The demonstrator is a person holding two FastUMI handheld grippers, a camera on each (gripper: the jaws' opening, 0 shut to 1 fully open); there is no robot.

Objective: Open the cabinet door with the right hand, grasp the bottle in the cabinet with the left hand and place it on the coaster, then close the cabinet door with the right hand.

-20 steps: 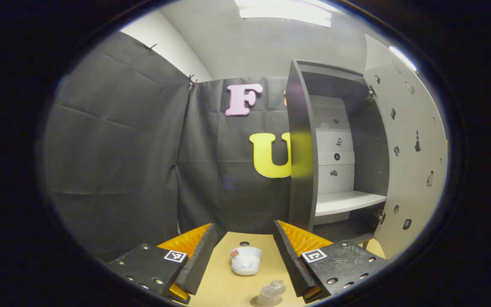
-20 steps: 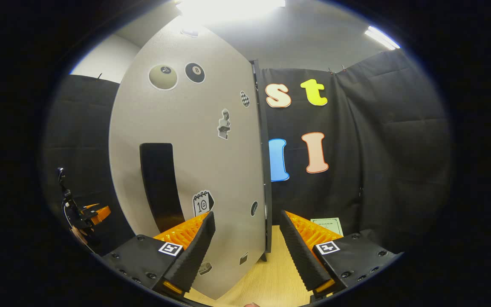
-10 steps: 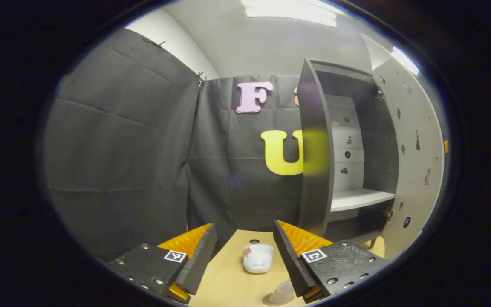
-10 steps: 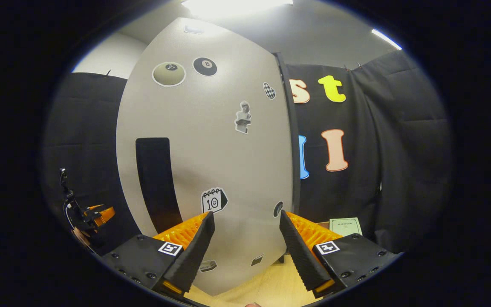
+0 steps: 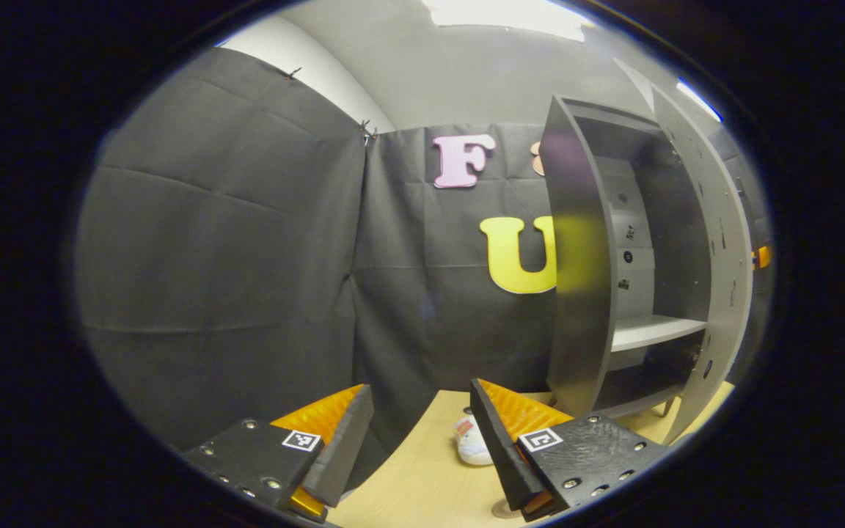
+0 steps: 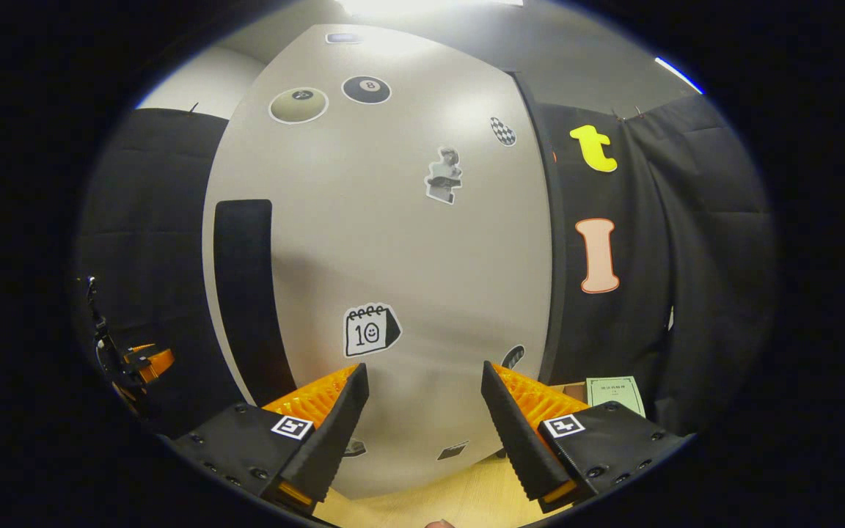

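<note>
1. Your right gripper point(image 6: 423, 367) is spread wide with nothing between its fingers. It faces the flat front of the cabinet door point(image 6: 393, 220), and I cannot tell whether it touches the panel. If you push with bare fingertips on that smooth face, they may skid sideways and the door may stop short of shut.
2. You are aimed at the middle of the panel, with the black handle strip point(image 6: 243, 293) off to the left. Pushing nearer the hinge side gives poor leverage, so you may shove harder than you mean to and rock the cabinet point(image 5: 576, 257) on its legs.
3. A fast swing could bounce the door off the frame and leave it ajar. Ease off near the end.
4. Your left gripper point(image 5: 419, 386) is also wide open and holds nothing. It hangs low over the tabletop point(image 5: 422, 477). The right gripper view shows it past the door's handle edge, on the side the door sweeps toward, so keep it back from that arc.
5. Only a sliver of the coaster point(image 5: 502, 509) shows, just beside the left gripper's right finger, and I cannot tell where the bottle stands. The part of the shelf point(image 5: 653, 330) on view looks bare. If the bottle is behind that finger, a careless sideways move could tip it off the coaster.
6. A white soft object point(image 5: 471, 446) lies near the coaster. Dragging the left gripper through it could nudge the coaster.
</note>
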